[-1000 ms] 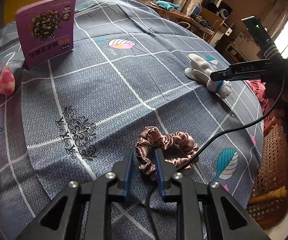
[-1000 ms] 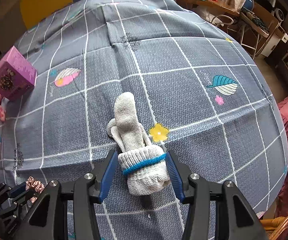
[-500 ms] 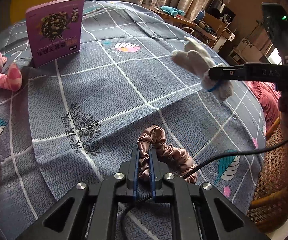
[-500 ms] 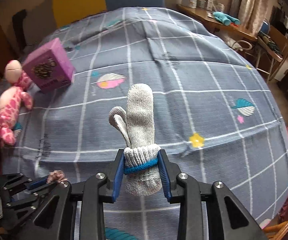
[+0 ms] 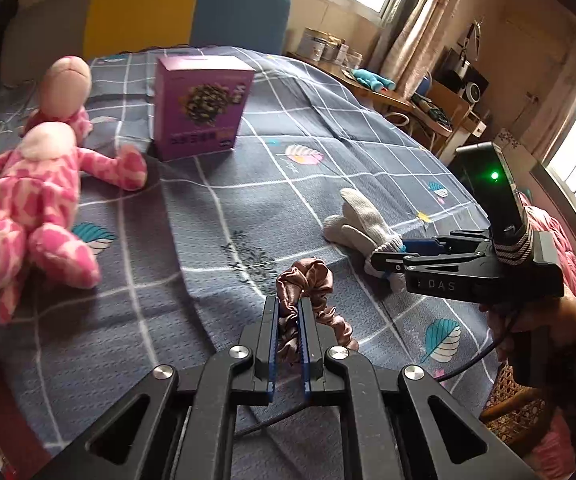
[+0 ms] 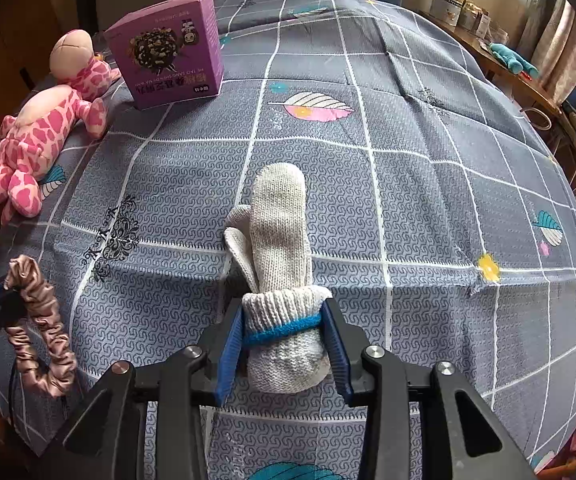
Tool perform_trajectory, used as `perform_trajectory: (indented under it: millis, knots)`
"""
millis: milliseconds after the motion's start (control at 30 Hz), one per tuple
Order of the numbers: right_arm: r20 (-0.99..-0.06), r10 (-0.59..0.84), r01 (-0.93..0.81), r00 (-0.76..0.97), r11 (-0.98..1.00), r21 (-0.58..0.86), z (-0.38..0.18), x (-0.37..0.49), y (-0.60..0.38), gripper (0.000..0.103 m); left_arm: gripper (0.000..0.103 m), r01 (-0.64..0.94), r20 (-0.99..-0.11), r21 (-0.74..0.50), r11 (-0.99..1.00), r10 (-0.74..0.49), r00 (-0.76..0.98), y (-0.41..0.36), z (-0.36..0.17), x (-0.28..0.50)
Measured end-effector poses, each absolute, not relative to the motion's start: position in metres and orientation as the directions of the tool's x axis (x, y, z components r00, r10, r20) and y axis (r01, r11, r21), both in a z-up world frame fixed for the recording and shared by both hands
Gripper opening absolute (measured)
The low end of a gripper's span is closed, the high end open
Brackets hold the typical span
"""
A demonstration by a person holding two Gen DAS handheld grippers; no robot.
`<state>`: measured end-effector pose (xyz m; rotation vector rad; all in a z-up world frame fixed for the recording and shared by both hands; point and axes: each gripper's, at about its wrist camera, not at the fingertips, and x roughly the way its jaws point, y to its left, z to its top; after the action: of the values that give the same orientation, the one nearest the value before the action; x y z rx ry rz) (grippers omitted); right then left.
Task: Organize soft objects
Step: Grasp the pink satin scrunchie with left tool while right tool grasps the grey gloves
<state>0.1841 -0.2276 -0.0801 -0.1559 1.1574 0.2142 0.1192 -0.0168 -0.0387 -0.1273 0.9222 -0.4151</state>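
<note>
Knitted mittens (image 6: 280,240), a grey-white pair banded at the cuff by a blue elastic, held at the cuff between the pads of the right tongs (image 6: 284,334), whose jaws have just eased slightly wider yet press on the cuff from both sides; the mitten tips point forward over the bed (image 6: 428,184). In the left wrist view the pair appears close above the cover, and contact with it cannot be told. Satin scrunchie (image 5: 308,300), dusty pink, pinched in the fully closed left tongs (image 5: 288,320) and hanging clear of the cover, just beside the mittens. Both items are judged to be mid-carry, the step in hand being transport toward the pink spotted plush toy (image 6: 40,132) lying near the far left edge of the bed. The next move would call for carrying both soft items across to the plush, lowering them beside it, and releasing without dragging the loose scrunchie loop or snagging the trailing cable (image 5: 468,360). Purple carton (image 6: 168,48), rigid, standing just beside the plush, carries Chinese characters and a line of Latin letters too small to read with confidence. The right tool body reads "DAS" (image 5: 442,285). The bed cover is printed with an ornate "YeYe" motif (image 6: 104,240)
</note>
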Motion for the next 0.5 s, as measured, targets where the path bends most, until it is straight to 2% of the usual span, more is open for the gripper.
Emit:
perform_trajectory:
  millis: [300,433,500]
  knots:
    - [-0.911,0.039,-0.273,0.41,0.959,-0.082,-0.084,0.18,-0.22,0.045,0.009,0.201,-0.732,-0.222,0.954,-0.299,0.612,0.018,-0.025,0.094]
    - [-0.916,0.028,-0.297,0.4,0.949,-0.101,-0.089,0.178,-0.217,0.054,0.009,0.179,-0.726,-0.199,0.964,-0.267,0.634,0.031,-0.018,0.084]
    - [-0.919,-0.022,-0.317,0.394,0.935,-0.158,-0.096,0.177,-0.212,0.058,0.009,0.169,-0.721,-0.19,0.967,-0.255,0.644,0.036,-0.015,0.079]
